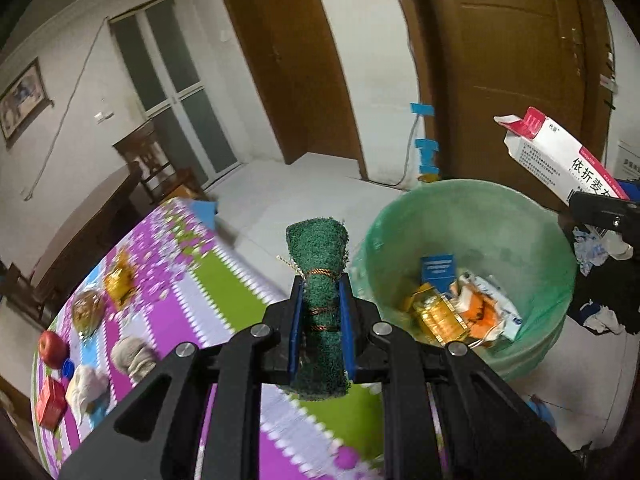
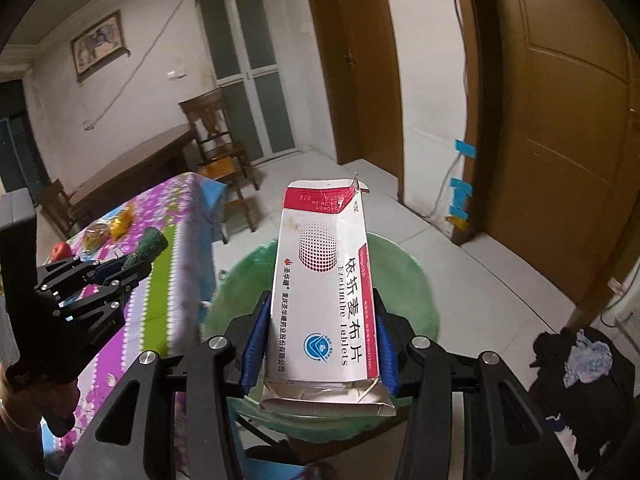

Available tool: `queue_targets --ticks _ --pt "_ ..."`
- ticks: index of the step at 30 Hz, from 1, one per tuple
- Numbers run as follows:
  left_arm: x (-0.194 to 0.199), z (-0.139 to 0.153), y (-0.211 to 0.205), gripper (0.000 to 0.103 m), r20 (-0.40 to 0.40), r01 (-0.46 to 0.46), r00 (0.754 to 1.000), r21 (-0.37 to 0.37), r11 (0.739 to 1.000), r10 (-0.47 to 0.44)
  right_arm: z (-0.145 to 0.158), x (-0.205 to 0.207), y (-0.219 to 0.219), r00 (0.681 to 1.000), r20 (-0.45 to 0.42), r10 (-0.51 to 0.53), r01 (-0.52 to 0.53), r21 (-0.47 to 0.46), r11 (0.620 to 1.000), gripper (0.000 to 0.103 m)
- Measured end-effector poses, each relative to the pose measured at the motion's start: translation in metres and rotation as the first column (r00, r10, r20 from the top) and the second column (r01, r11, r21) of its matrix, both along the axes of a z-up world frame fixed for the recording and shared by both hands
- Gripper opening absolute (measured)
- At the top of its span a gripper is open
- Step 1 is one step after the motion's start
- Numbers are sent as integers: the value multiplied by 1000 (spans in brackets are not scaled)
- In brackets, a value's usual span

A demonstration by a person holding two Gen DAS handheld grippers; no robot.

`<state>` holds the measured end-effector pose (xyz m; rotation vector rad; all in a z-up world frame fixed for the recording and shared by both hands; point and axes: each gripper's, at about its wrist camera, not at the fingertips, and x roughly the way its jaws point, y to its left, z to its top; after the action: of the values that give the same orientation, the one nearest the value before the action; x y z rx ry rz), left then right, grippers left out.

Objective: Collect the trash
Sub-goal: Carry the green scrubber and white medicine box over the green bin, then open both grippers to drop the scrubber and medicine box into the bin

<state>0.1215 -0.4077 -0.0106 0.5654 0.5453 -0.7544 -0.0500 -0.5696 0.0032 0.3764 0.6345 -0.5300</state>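
Bin on floor right of desk; wrappers inside bin; apple and packets on desk; chair behind desk.

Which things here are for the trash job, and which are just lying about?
For the job:
- green fuzzy roll in left gripper
- white-and-pink cardboard medicine box in right gripper
- green-lined round bin

Just lying about:
- red apple
- brown wooden chair

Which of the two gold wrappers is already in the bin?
The gold wrapper beside the orange packet inside the green bin; the other lies on the table.
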Motion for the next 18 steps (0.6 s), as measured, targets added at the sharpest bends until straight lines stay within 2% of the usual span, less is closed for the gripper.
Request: queue_targets --ticks 8,14,18 --pt "-7 -5 -40 15 -37 115 993 30 993 -114 -17 -7 -39 998 -49 -41 46 92 995 48" --pt "-4 -16 -65 15 -108 200 975 56 978 -193 -28 8 -43 996 -79 -40 50 133 990 48" --pt "-3 -25 -71 15 -130 214 970 64 975 -204 -31 21 -43 996 -82 -23 36 152 988 48"
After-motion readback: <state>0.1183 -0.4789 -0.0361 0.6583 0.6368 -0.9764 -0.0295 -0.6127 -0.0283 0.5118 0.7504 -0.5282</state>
